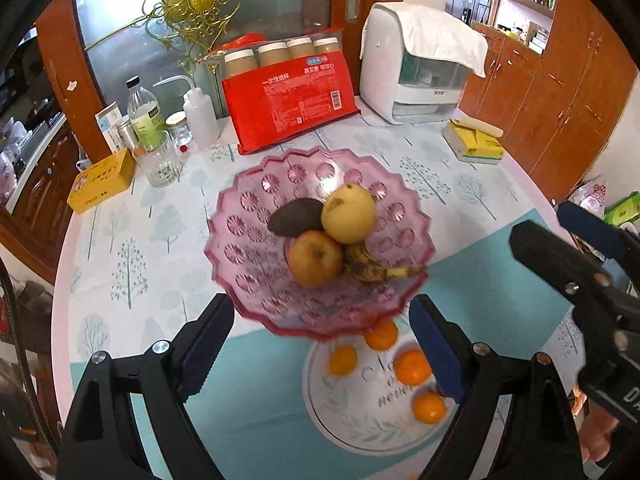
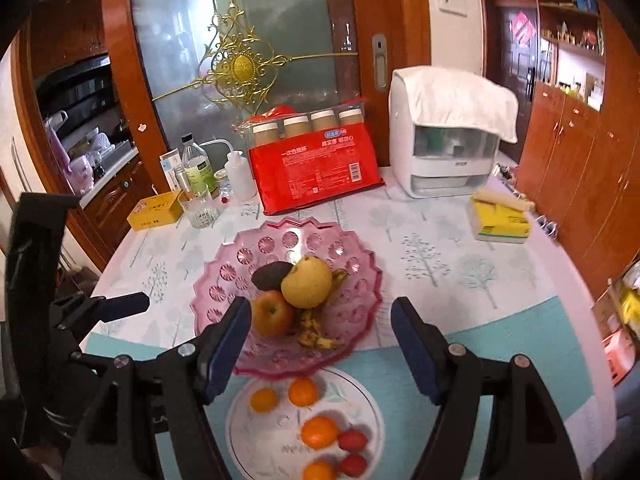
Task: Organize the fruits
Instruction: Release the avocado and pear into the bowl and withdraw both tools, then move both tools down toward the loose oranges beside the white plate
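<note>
Both grippers were held above the bench, and nothing was carried in either. The left gripper (image 1: 322,346) was spread wide with only air between its blue pads, and the right gripper (image 2: 322,346) was likewise released, its jaws apart and empty.

The fruit was found in two places. In the pink bowl (image 1: 248,240) a pear (image 1: 349,213), an apple (image 1: 315,258), an avocado (image 1: 295,216) and a spotted banana (image 1: 370,267) were piled together, touching. Just in front of it, on the white plate (image 2: 362,402), several oranges (image 2: 319,432) and two small red fruits (image 2: 352,440) were scattered loosely.

Trouble could be expected from a few sources. The bowl was raised on a foot and overhung the plate's far edge, so its rim could be knocked by a pad reaching for the nearest orange, and the whole bowl might be tipped. The oranges were round and unrestrained; one could be nudged off the plate and sent rolling across the bench if it was pinched off-centre. The pear was perched high on the pile and might be dislodged if the apple were pulled out. The banana looked overripe and could be bruised by a hard squeeze. The two grippers were close side by side and could be clashed
</note>
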`<move>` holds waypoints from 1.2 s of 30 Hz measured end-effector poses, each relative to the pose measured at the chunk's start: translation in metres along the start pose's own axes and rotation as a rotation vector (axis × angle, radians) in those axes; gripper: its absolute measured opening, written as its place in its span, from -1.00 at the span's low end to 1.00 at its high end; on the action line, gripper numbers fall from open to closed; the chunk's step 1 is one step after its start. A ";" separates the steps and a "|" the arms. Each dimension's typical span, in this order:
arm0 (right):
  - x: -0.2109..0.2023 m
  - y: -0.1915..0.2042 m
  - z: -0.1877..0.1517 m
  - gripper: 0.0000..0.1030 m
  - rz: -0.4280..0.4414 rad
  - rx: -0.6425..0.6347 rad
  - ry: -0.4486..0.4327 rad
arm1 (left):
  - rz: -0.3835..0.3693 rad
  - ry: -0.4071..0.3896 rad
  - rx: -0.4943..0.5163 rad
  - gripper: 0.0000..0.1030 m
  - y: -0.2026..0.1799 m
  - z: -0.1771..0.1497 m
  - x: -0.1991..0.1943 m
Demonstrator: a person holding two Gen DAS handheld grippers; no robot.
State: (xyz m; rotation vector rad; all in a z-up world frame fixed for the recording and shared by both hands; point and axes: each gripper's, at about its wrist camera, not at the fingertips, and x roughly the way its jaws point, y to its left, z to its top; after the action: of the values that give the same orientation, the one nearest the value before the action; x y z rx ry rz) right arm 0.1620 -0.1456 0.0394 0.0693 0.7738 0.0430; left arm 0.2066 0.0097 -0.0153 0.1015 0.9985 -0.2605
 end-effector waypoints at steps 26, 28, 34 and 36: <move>-0.051 -0.065 -0.095 0.41 0.085 -0.085 0.033 | 0.073 0.070 -0.110 0.72 -0.076 -0.102 -0.020; -0.054 -0.066 -0.100 0.41 0.088 -0.100 0.031 | 0.077 0.079 -0.112 0.72 -0.078 -0.108 -0.018; -0.056 -0.062 -0.118 0.41 0.091 -0.158 0.012 | 0.078 0.112 -0.136 0.72 -0.081 -0.128 -0.012; -0.055 -0.060 -0.125 0.41 0.096 -0.167 0.021 | 0.082 0.116 -0.139 0.72 -0.081 -0.134 -0.012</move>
State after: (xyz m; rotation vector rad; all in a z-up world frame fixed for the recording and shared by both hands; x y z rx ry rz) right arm 0.0356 -0.2034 -0.0160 -0.0529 0.7847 0.1998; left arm 0.0701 -0.0392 -0.0749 0.0306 1.1221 -0.1109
